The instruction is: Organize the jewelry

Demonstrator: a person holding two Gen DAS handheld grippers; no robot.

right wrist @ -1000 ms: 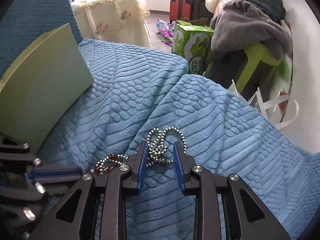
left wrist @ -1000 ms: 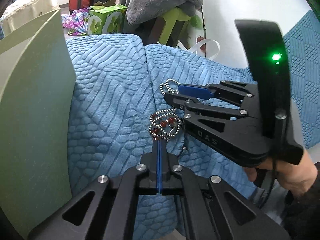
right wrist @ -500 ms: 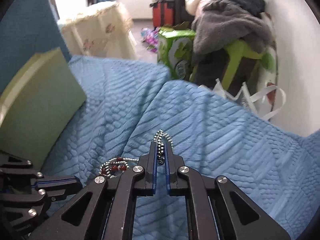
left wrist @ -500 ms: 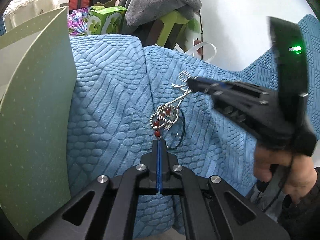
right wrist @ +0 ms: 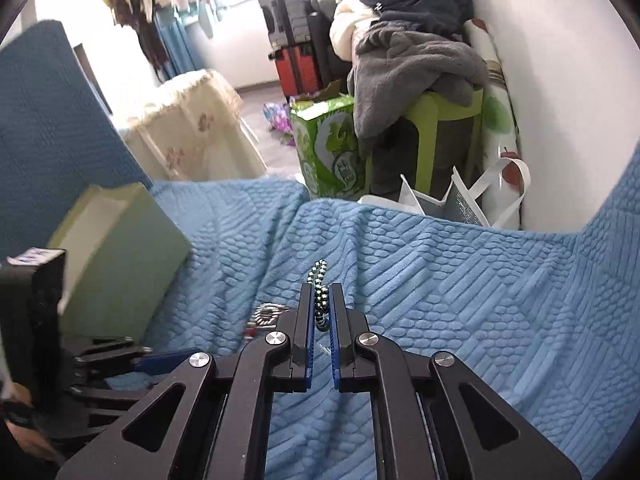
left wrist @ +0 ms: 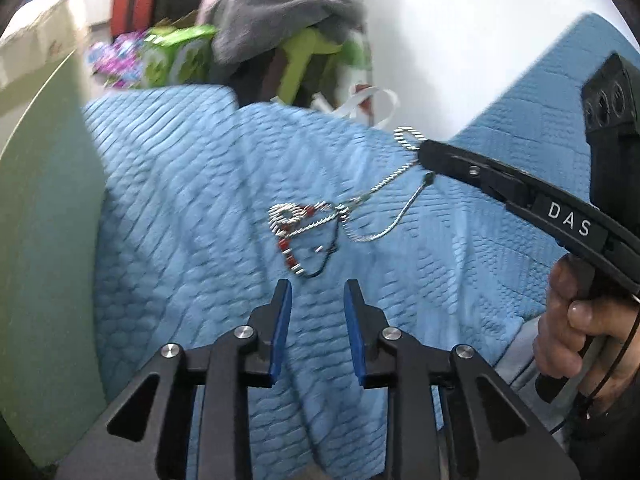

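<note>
My right gripper (right wrist: 321, 302) is shut on a silver bead chain (right wrist: 320, 286) and holds it above the blue blanket (right wrist: 460, 280). In the left wrist view the right gripper (left wrist: 424, 152) shows at the right, with the bead chain (left wrist: 394, 172) stretched from its tip down to a tangle with a red-beaded bracelet (left wrist: 290, 236) on the blanket (left wrist: 180, 200). My left gripper (left wrist: 316, 288) is open and empty, just short of the tangle. The tangle (right wrist: 266, 314) shows partly in the right wrist view, left of my right fingers.
A green box (left wrist: 40, 200) stands at the left on the blanket; it also shows in the right wrist view (right wrist: 116, 256). Beyond the blanket edge are a green carton (right wrist: 332, 148), a green stool with grey clothes (right wrist: 424, 76), a white bag (right wrist: 460, 200) and the wall.
My left gripper has opened and let go of the jewelry and drawn back. My right gripper, shut on the bead chain, has lifted it up and to the right, pulling the chain taut.
</note>
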